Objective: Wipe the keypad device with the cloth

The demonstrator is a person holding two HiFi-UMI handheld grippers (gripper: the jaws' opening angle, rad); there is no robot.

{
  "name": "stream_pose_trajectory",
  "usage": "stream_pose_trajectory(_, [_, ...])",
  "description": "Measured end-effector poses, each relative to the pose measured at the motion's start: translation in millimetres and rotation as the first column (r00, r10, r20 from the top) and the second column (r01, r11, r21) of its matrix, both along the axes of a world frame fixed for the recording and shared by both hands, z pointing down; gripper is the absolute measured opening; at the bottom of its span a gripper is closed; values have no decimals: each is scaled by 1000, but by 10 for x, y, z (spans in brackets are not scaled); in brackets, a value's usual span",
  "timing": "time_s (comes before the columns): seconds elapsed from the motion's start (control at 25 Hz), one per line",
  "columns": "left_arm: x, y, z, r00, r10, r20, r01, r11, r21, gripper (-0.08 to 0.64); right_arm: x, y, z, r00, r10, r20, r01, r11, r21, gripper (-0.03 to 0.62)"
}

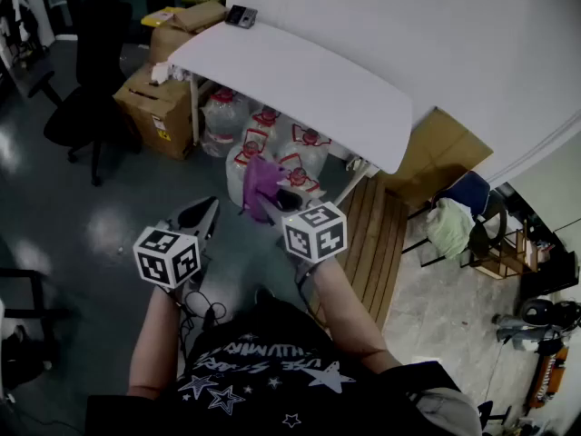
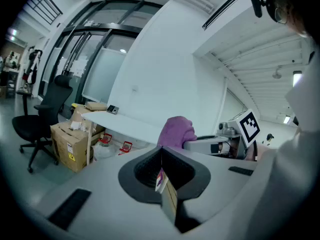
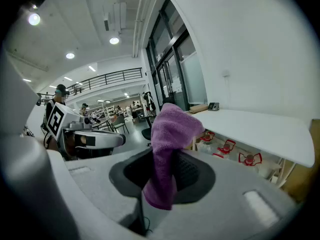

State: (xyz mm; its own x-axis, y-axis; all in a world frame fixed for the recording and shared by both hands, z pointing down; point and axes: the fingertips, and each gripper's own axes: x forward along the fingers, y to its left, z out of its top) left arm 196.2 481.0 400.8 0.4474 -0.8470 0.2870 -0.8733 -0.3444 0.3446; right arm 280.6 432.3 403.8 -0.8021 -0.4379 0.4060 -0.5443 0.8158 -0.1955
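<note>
- Right gripper (image 1: 275, 203), jaws clamped on a purple cloth (image 3: 169, 134) that stands up above them.
- Left gripper (image 1: 201, 216) just to its left, jaws together with nothing between them.
- Keypad device (image 1: 241, 15) lies at the far left end of a white table (image 1: 309, 80), well apart from both grippers.
- Water jugs (image 1: 272, 143) stand under the table.
</note>
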Motion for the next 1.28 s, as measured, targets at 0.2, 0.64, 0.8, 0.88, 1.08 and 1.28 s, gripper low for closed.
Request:
stream_pose_trajectory(0.2, [-16, 94, -59, 1000, -3, 12, 3, 1000, 4, 8, -37, 126, 37, 1000, -3, -20, 2, 1000, -3, 95])
stream_pose_trajectory(0.64, [-46, 247, 52, 1000, -11, -15, 11, 1000, 2, 9, -57, 279, 139, 999, -14, -51, 15, 1000, 6, 95])
stream_pose_trajectory(0.8, [-50, 358, 48, 1000, -13, -19, 13, 1000, -3, 8, 28, 301, 171, 998, 44, -42, -44, 999, -9, 95])
stream_pose_trajectory(0.88, [-55, 410, 74, 1000, -9, -16, 9, 1000, -7, 8, 93, 315, 197, 997, 64, -41, -64, 998, -13, 95])
stream_pose_trajectory(1.08, [-119, 400, 149, 999, -37, -30, 37, 999, -21, 9, 191, 276, 288, 997, 72, -41, -73, 997, -34, 95])
stream_pose_trajectory(1.28, [-228, 232, 238, 997, -63, -32, 62, 998, -31, 8, 76, 77, 376, 998, 51, -24, -52, 998, -46, 95])
